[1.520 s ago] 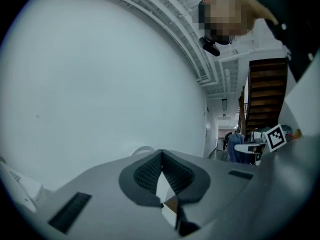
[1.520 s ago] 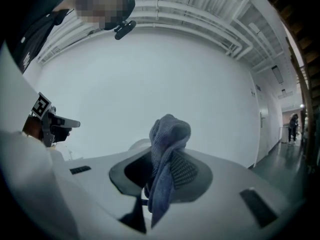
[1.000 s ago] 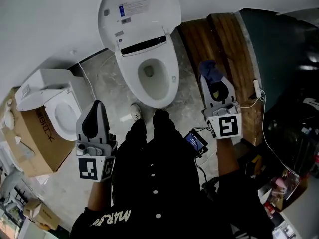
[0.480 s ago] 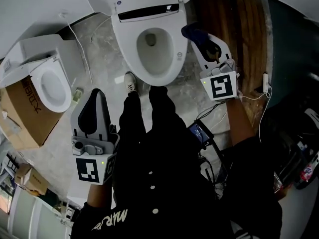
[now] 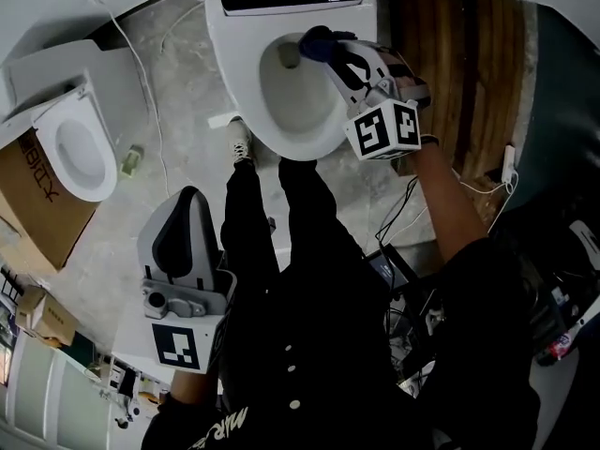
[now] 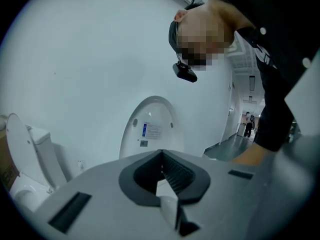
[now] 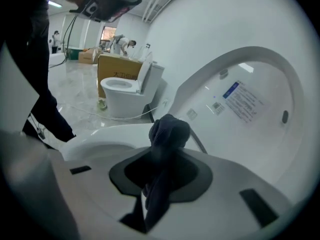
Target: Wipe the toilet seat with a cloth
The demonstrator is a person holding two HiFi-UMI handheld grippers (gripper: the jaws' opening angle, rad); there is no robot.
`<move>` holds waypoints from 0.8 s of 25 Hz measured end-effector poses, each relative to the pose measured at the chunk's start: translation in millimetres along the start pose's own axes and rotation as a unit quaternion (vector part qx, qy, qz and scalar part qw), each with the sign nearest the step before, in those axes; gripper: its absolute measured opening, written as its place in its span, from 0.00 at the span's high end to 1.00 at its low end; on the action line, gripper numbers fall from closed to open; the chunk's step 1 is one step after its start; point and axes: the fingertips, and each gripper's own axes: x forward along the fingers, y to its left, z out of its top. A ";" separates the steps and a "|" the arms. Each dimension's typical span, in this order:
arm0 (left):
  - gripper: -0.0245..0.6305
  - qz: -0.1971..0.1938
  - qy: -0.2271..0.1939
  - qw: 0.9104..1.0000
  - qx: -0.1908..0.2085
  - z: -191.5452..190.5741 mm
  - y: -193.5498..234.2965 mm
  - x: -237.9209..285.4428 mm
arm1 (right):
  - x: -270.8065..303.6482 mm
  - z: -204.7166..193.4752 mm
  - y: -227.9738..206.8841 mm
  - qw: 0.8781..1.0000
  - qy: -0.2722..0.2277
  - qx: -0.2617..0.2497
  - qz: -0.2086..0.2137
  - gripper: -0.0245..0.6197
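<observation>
The white toilet's seat point(image 5: 240, 82) rings the bowl at the top of the head view, with its lid point(image 7: 250, 94) raised behind. My right gripper point(image 5: 330, 52) reaches over the seat's right rear part and is shut on a dark blue cloth point(image 5: 317, 41). The cloth point(image 7: 169, 130) bunches out past the jaws, just above the seat rim point(image 7: 97, 134); whether it touches the rim I cannot tell. My left gripper point(image 5: 186, 200) hangs low at the left, away from the toilet. Its jaws are shut and hold nothing point(image 6: 162, 170), and they point at the lid point(image 6: 150, 129).
The person's dark-trousered legs point(image 5: 281, 242) and a shoe point(image 5: 241, 144) stand right before the bowl. A second white toilet point(image 5: 80, 148) and a cardboard box point(image 5: 33, 209) sit at the left. Wooden planks point(image 5: 469, 73) and cables point(image 5: 412, 204) lie at the right.
My right gripper has swung left with the cloth, from beside the toilet over the planks to above the seat's right rear rim. The left gripper stays low at the left.
</observation>
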 end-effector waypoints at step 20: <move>0.95 0.042 0.035 0.997 -0.053 -83.7 28.9 15.5 | 156.9 -81.7 76.3 0.891 0.047 -0.445 0.078 0.83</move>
